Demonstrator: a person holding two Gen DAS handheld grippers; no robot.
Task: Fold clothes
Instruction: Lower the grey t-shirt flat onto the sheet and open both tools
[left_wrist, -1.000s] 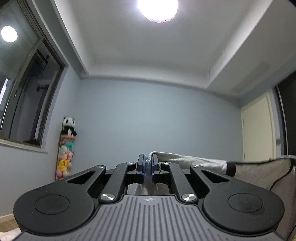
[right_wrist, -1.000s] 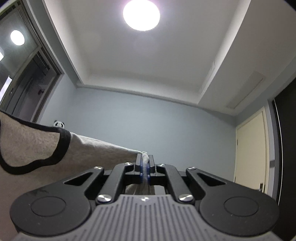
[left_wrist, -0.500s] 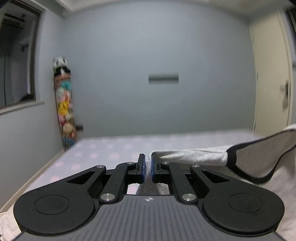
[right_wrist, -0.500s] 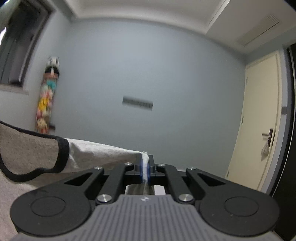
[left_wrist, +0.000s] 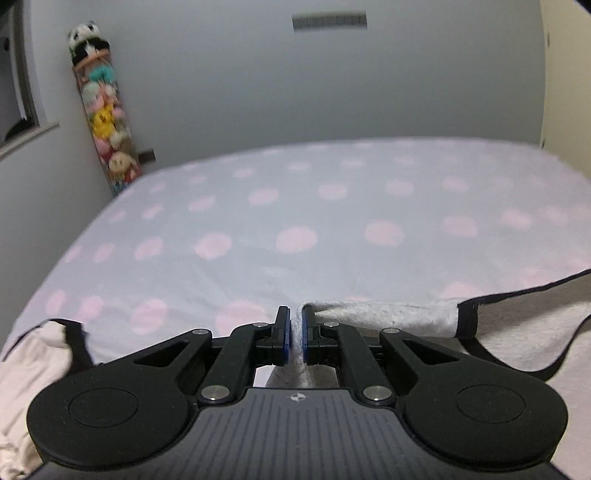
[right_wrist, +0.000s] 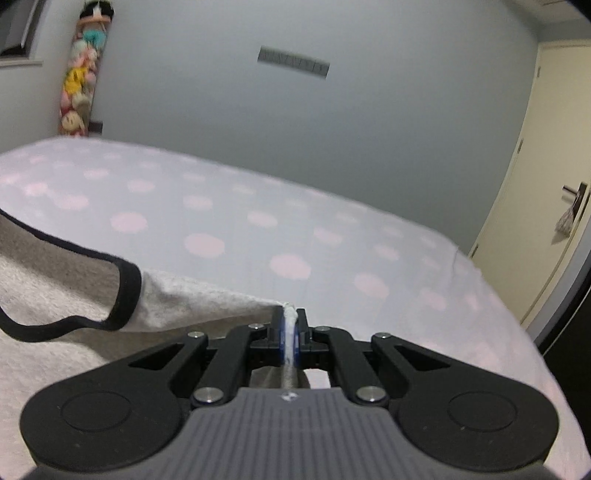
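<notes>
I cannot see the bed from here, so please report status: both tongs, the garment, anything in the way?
Left tongs and right tongs both shut on grey garment. Garment stretched between them above dotted bed. Nothing in the way.

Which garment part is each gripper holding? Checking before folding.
Both hold the grey shirt by its shoulder edges, either side of the black-trimmed neckline.

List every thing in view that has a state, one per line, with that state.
Left claw: shut on the grey shirt's shoulder edge.
Right claw: shut on the shirt's other shoulder edge.
Grey shirt: held up between both claws, black-trimmed neckline sagging open.
Polka-dot bed: sheet spread flat.
Light garment: crumpled at the bed's near left corner.
Door: shut, something hanging from its handle.
</notes>
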